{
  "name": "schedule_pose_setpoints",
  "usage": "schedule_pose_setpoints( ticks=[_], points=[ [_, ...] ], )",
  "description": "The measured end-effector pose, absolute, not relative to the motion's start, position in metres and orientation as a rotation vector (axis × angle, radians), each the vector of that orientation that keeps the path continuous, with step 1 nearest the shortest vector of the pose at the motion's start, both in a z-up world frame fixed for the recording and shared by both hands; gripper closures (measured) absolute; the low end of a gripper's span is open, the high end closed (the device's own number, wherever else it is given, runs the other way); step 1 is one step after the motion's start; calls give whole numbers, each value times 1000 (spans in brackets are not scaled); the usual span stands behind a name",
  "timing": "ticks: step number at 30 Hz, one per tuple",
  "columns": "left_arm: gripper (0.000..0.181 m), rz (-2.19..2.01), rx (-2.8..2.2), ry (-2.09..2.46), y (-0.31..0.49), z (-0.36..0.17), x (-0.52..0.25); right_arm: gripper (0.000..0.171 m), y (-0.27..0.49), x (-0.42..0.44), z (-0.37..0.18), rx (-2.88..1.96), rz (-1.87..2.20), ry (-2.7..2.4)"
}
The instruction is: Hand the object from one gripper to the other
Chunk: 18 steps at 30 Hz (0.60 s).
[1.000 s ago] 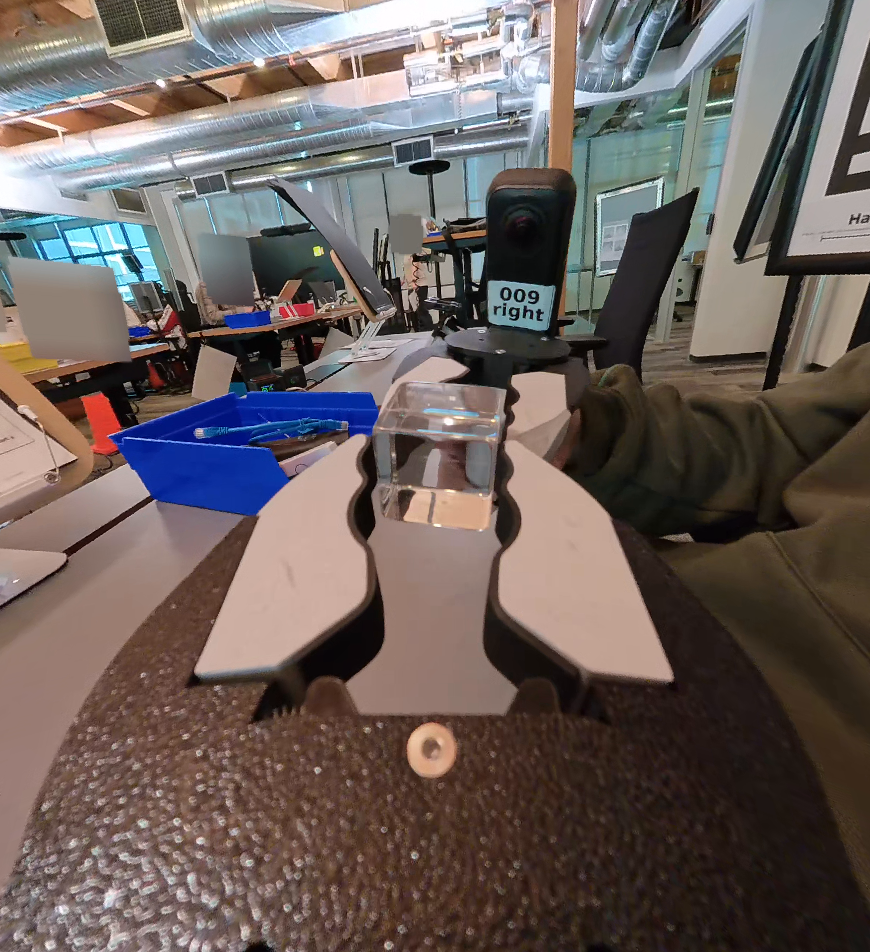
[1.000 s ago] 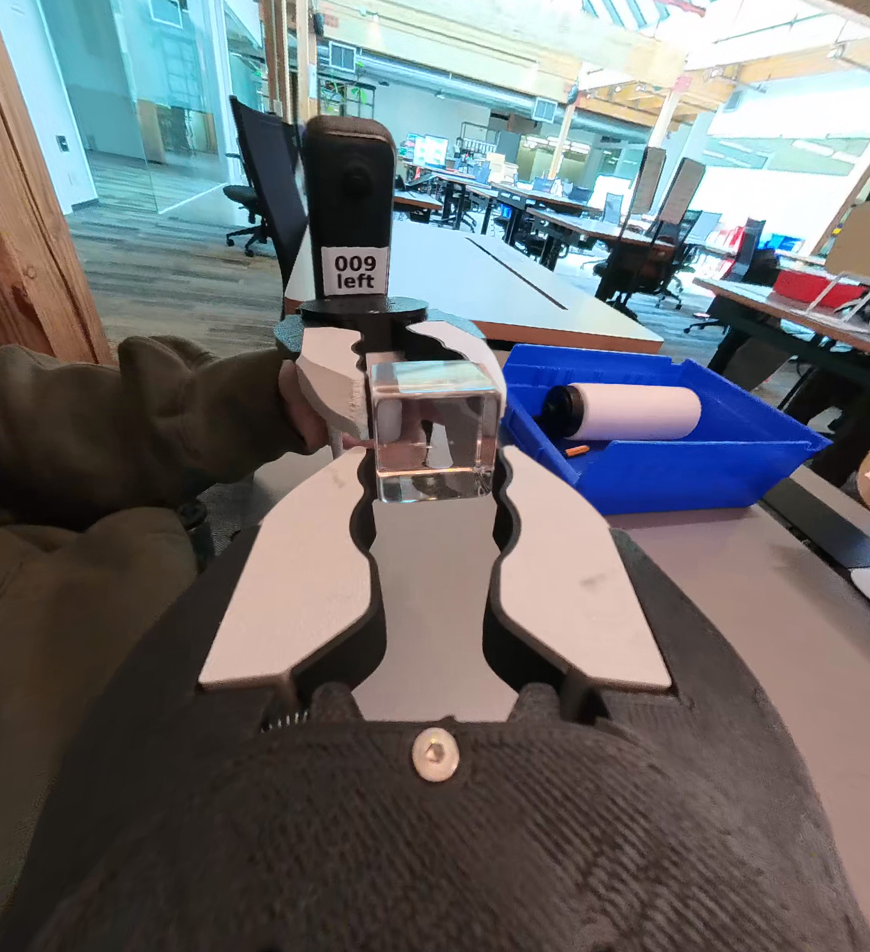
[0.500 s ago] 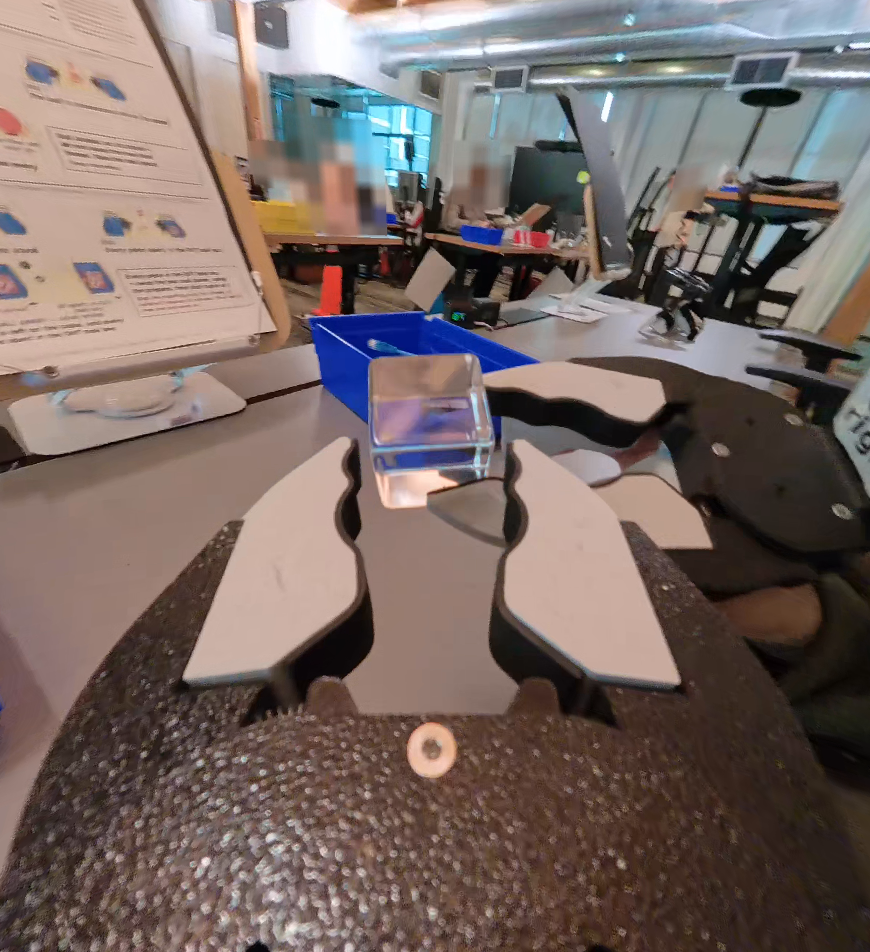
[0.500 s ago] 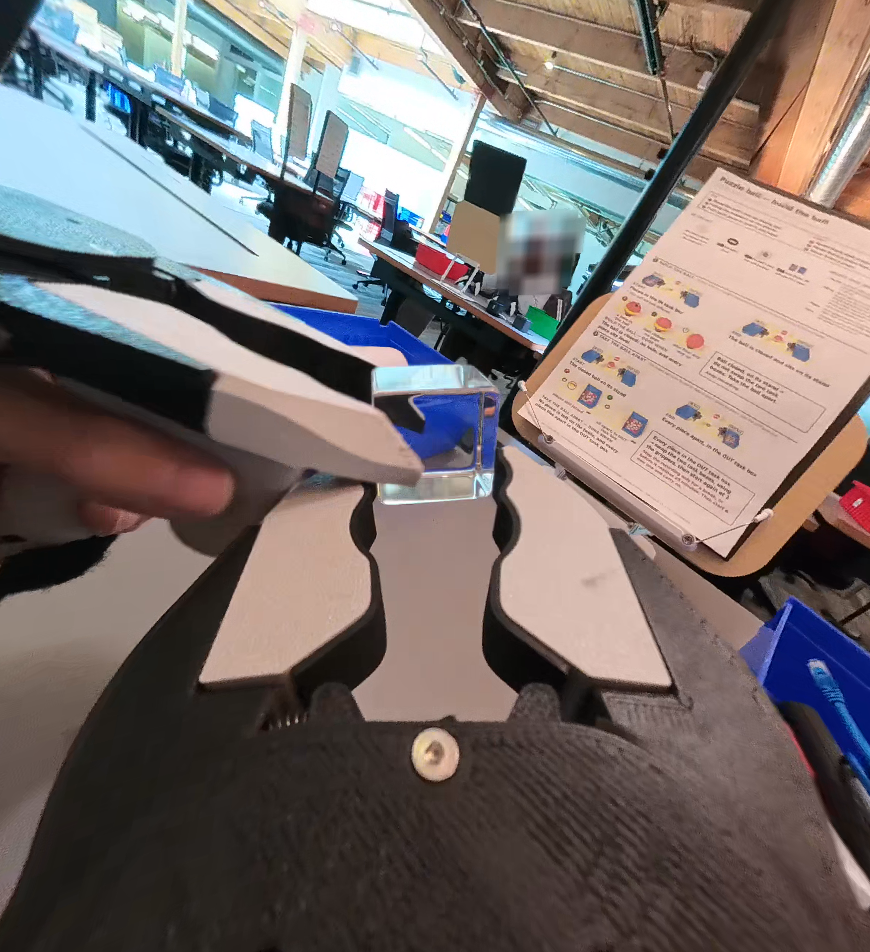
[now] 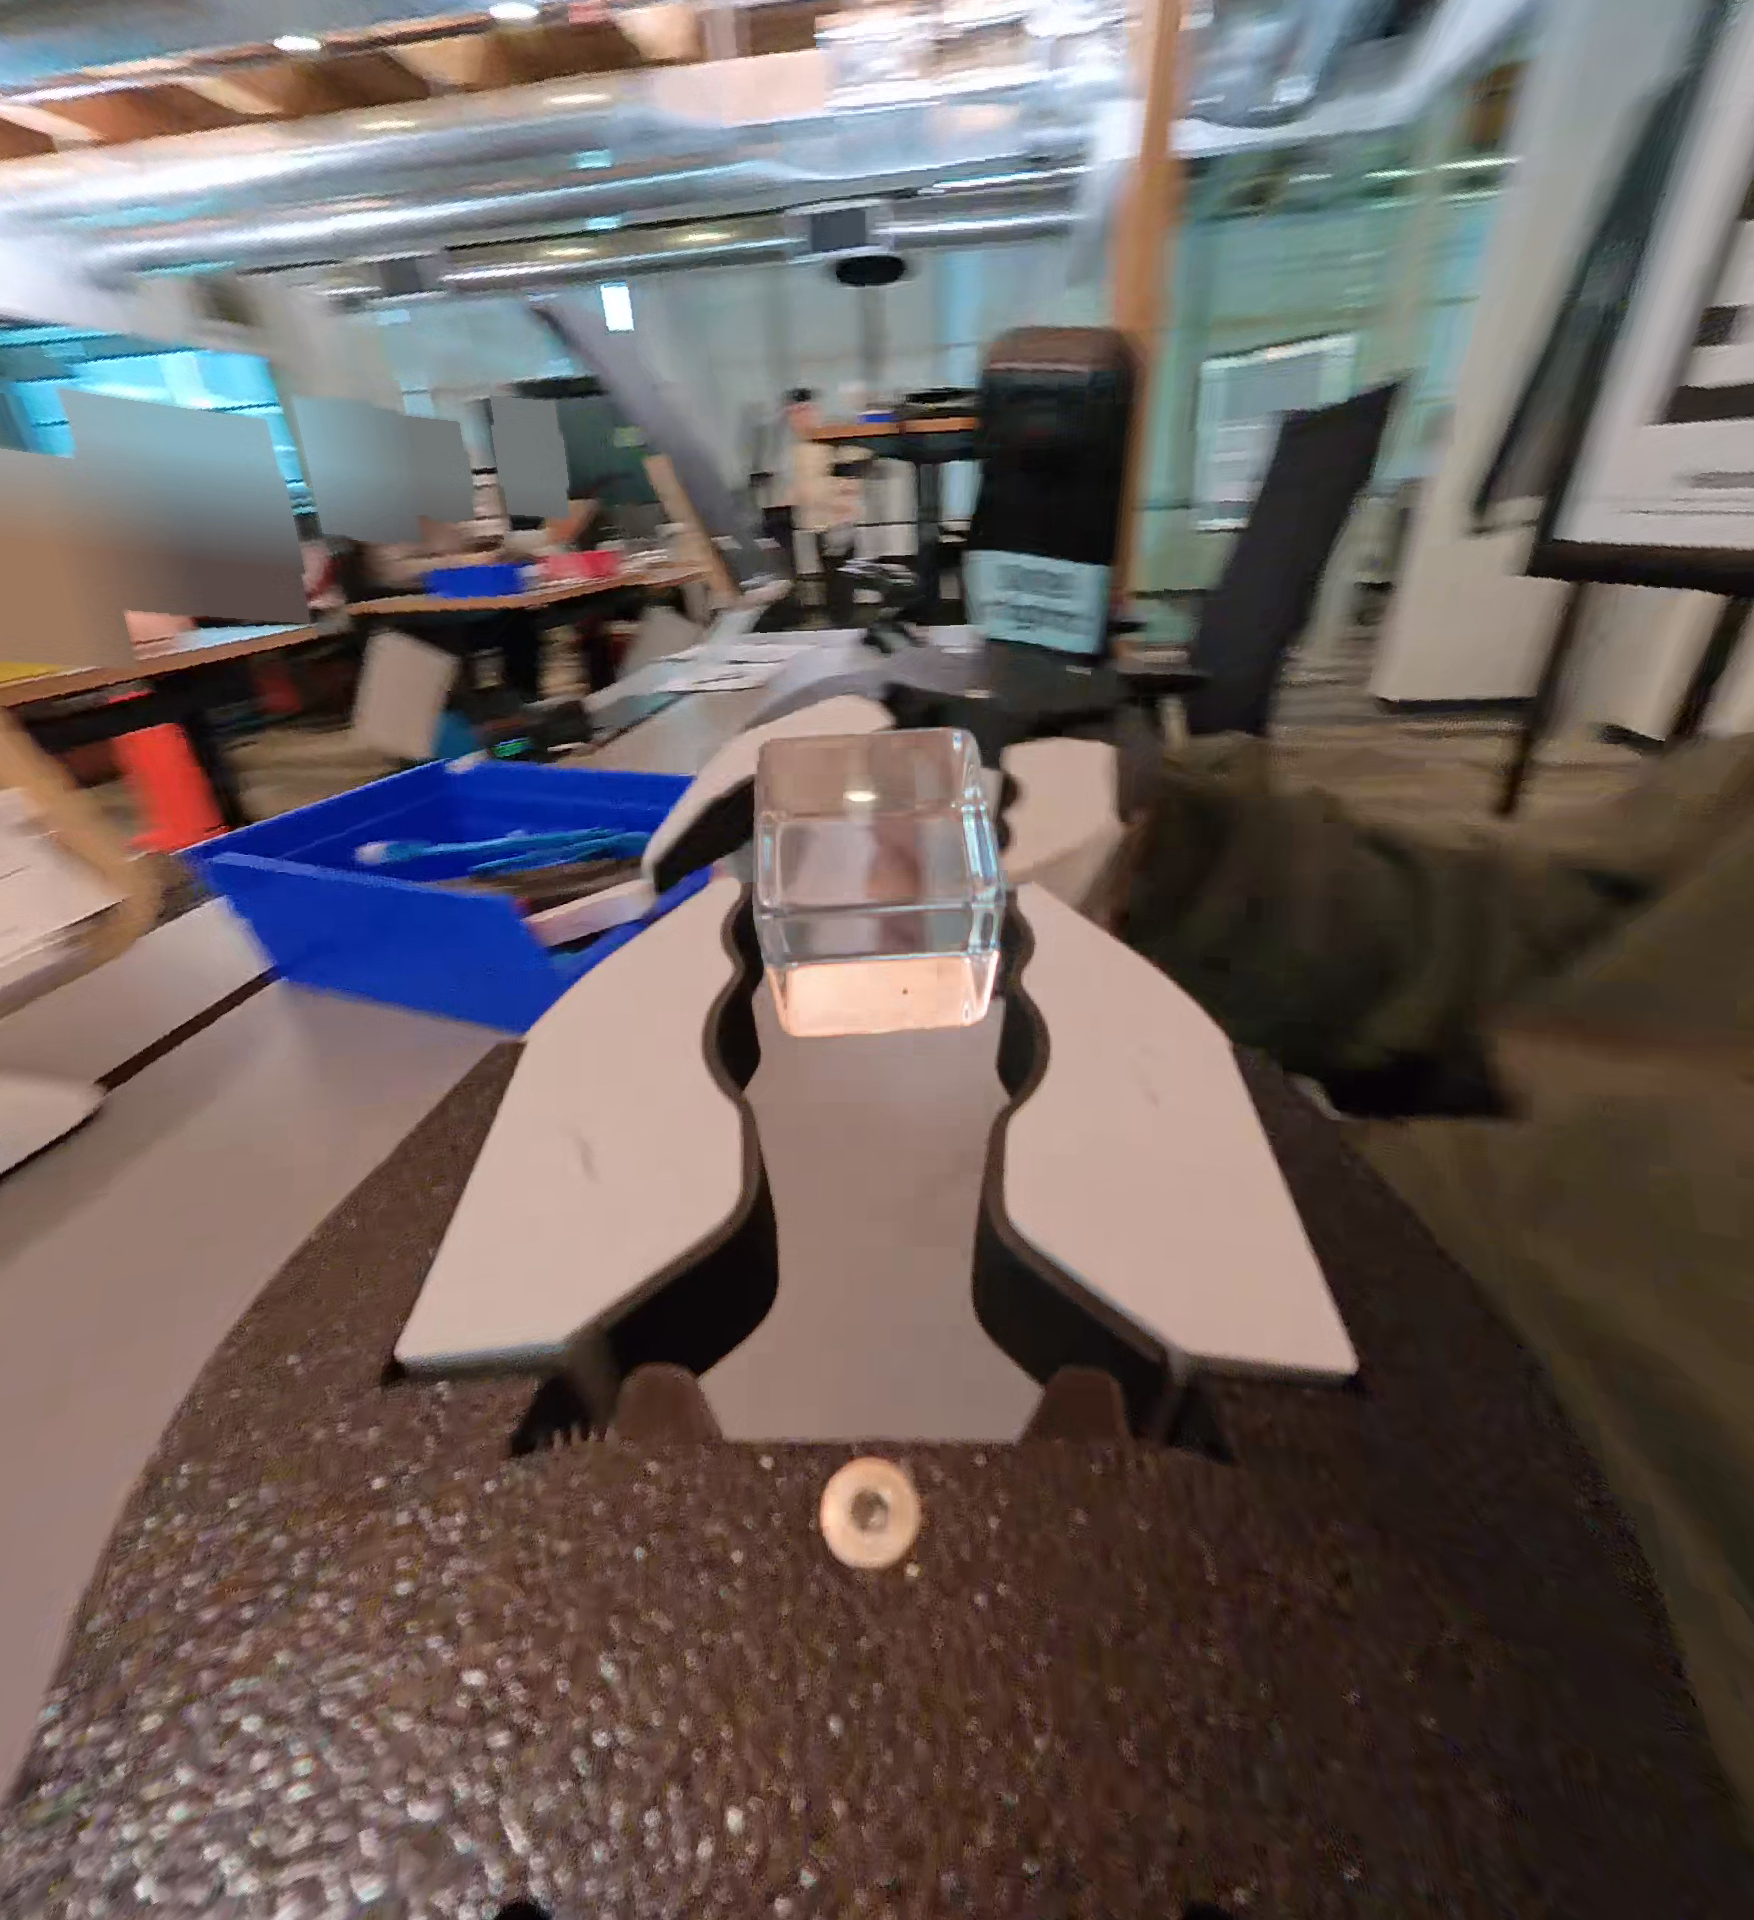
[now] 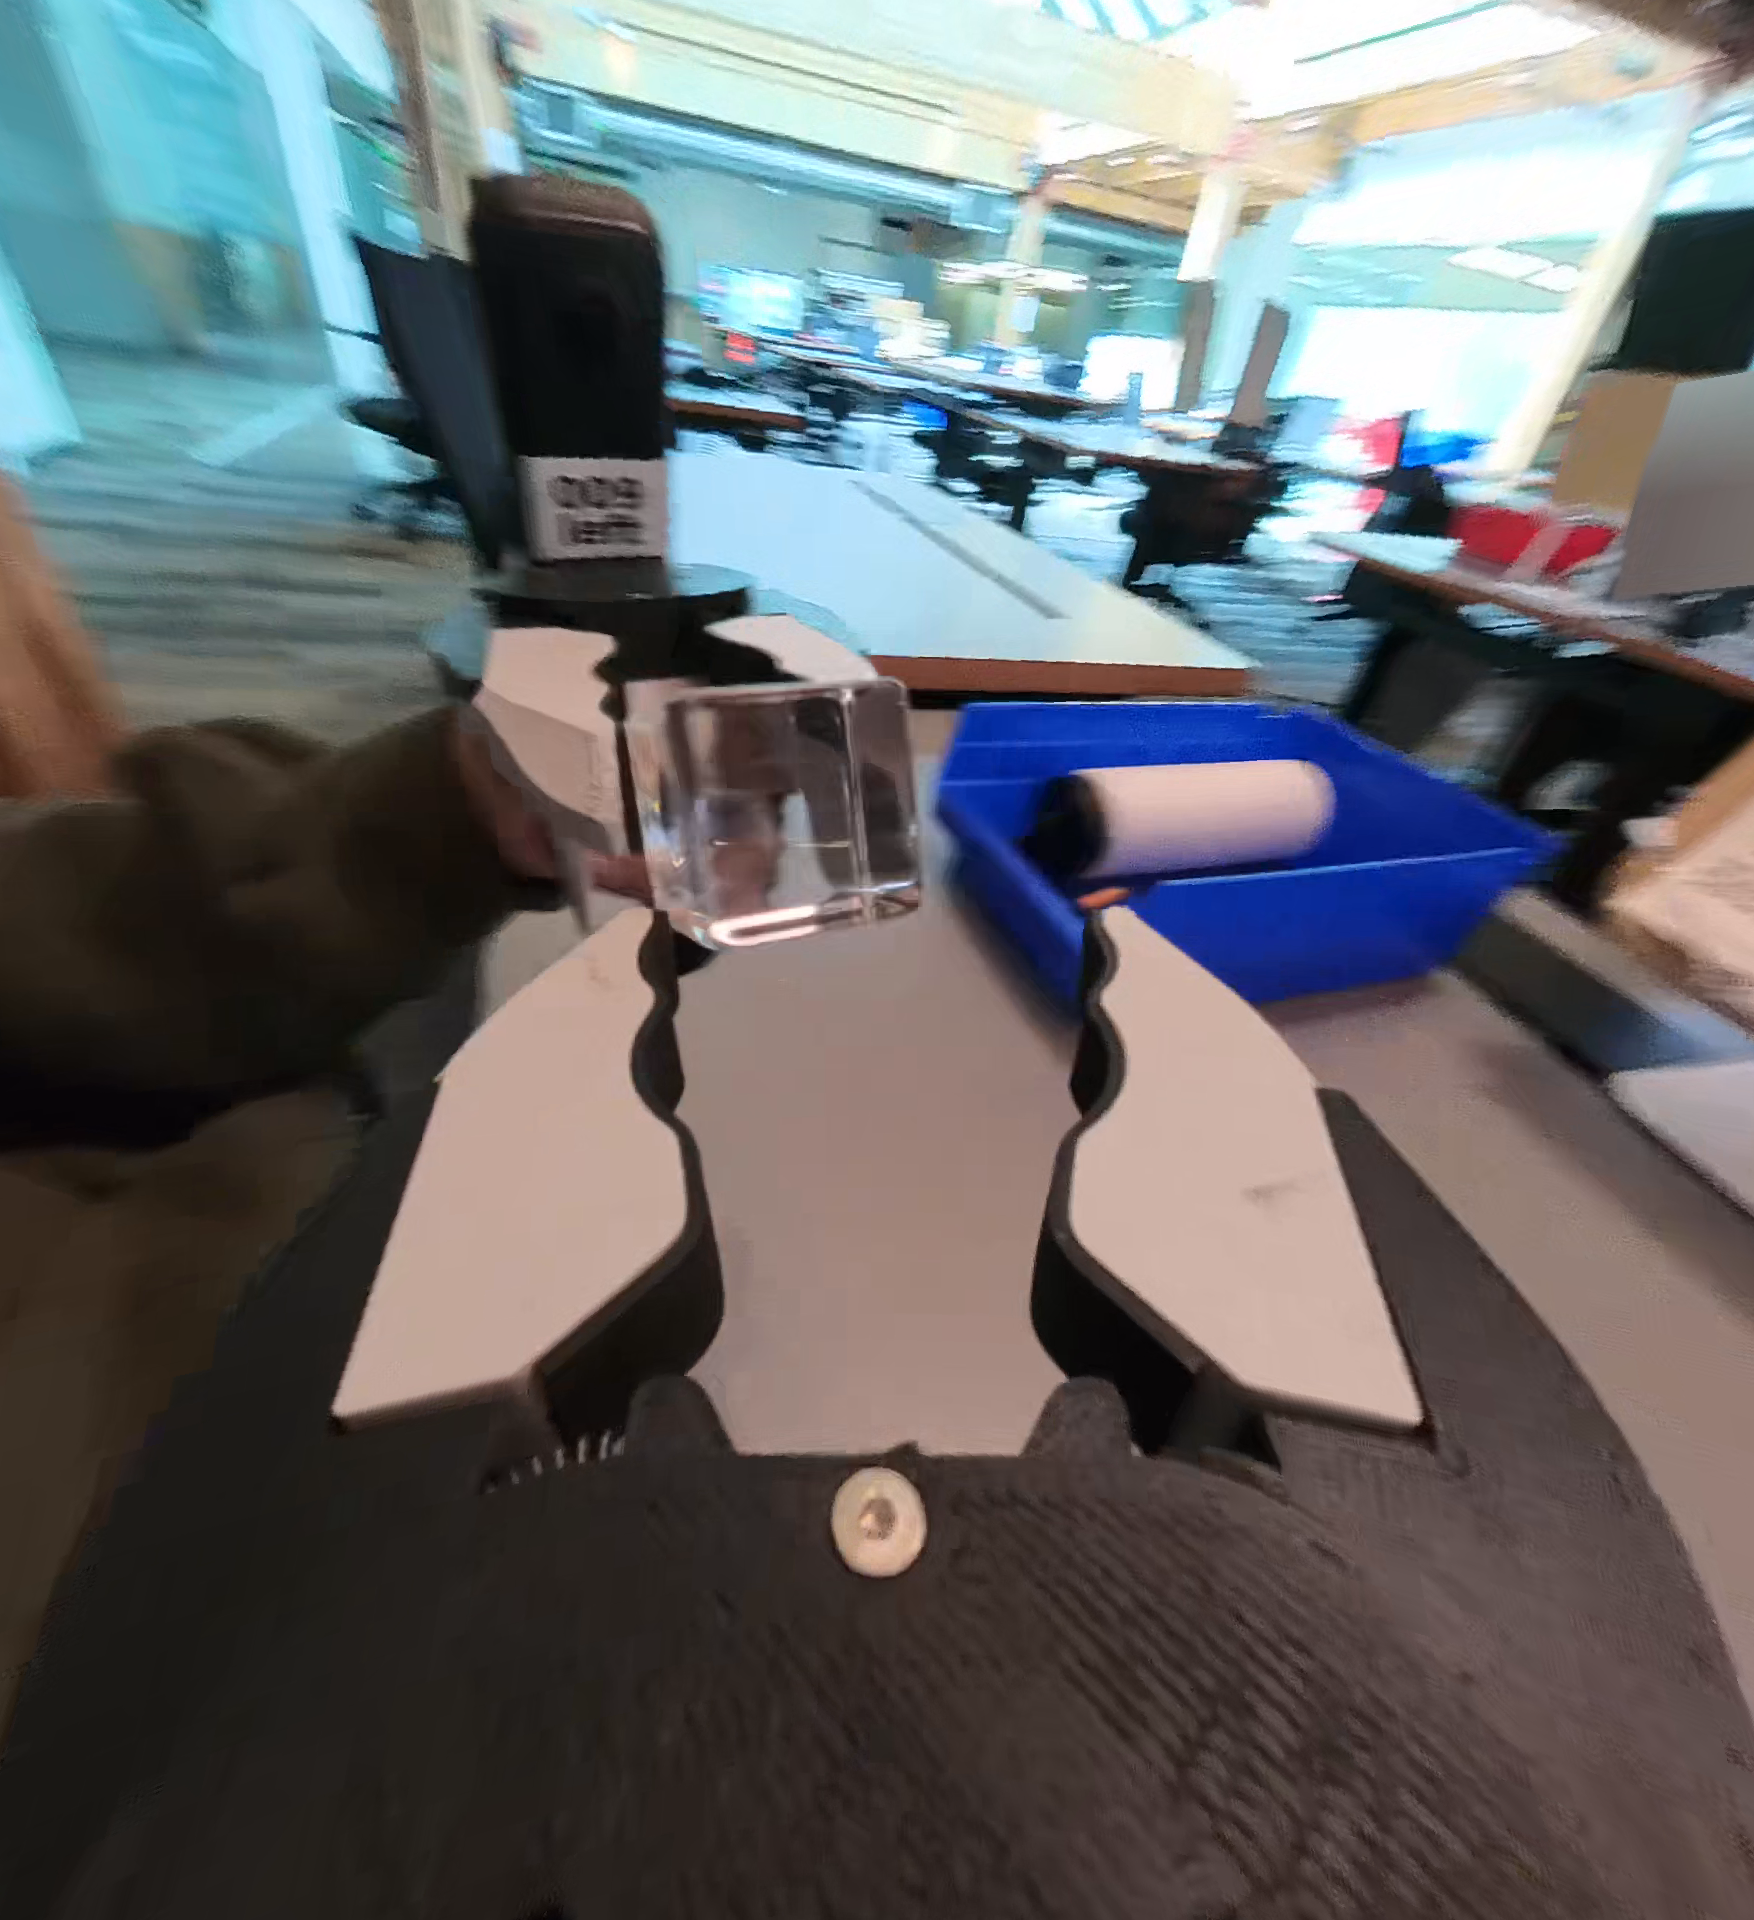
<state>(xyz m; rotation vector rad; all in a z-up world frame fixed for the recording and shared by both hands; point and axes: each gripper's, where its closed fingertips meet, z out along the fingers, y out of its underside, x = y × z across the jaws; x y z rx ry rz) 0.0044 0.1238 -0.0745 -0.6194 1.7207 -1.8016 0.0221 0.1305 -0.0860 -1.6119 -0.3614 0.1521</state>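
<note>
1. the clear cube (image 5: pixel 878 883) sits clamped between the tips of the left gripper (image 5: pixel 878 935), held up in the air over the grey table (image 5: pixel 177 1195). a fingertip hold leaves most of the cube's faces free, prob. so the other tool has room to get on or off.
2. the right gripper (image 6: pixel 878 935) has its fingers spread wide apart, nothing between them. the cube (image 6: pixel 785 821) is just past its left fingertip (image 6: pixel 603 977), tilted, not in the gap. so only the left one has it.
3. the two grippers face each other nose to nose, which suits a hand-over; whether the right one is coming or leaving can't be told.
4. left wrist view only: the tight squeeze on the cube, and a blue bin (image 5: pixel 416 914) w/ cables.
5. right wrist view only: the wide-open fingers, the cube's tilt, a different blue bin (image 6: pixel 1299 914) w/ a white roll (image 6: pixel 1205 816).
6. both views are motion-blurred.
</note>
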Motion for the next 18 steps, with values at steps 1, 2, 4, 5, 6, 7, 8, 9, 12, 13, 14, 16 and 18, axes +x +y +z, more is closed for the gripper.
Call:
schedule_pose_setpoints(
  ticks=[1,2,4,5,6,7,8,9,12,13,14,16,18],
  points=[
    [138,-1825,-545,1761,120,-75,-5,102,125,14,-88,-1614,268,-395],
    [138,-1842,-472,1793,117,-76,-13,101,119,3,-90,-1610,393,-434],
    [138,-1879,-349,1826,114,-78,-26,101,105,-21,-91,-1594,679,-493],
    [138,-1906,-290,1837,113,-79,-33,103,97,-33,-91,-1586,840,-516],
    [138,-1935,-226,1838,112,-79,-40,104,90,-42,-90,-1565,994,-523],
    [138,-1968,-161,1831,111,-79,-47,106,85,-48,-86,-1528,1130,-514],
    [138,-2001,-109,1823,110,-79,-53,107,83,-51,-82,-1484,1239,-490],
    [138,-2028,-73,1822,109,-79,-58,109,86,-52,-79,-1443,1318,-447],
    [138,-2043,-1,1825,106,-80,-65,108,100,-55,-84,-1405,1475,-314],
    [138,-2044,20,1837,104,-82,-66,107,101,-59,-87,-1407,1499,-319],
    [138,-2033,37,1840,103,-84,-67,106,102,-63,-91,-1415,1503,-326],
    [138,-2018,57,1853,100,-88,-67,104,104,-69,-96,-1427,1489,-344],
    [138,-2026,71,1877,97,-92,-68,104,104,-72,-95,-1415,1473,-358]
  ],
)
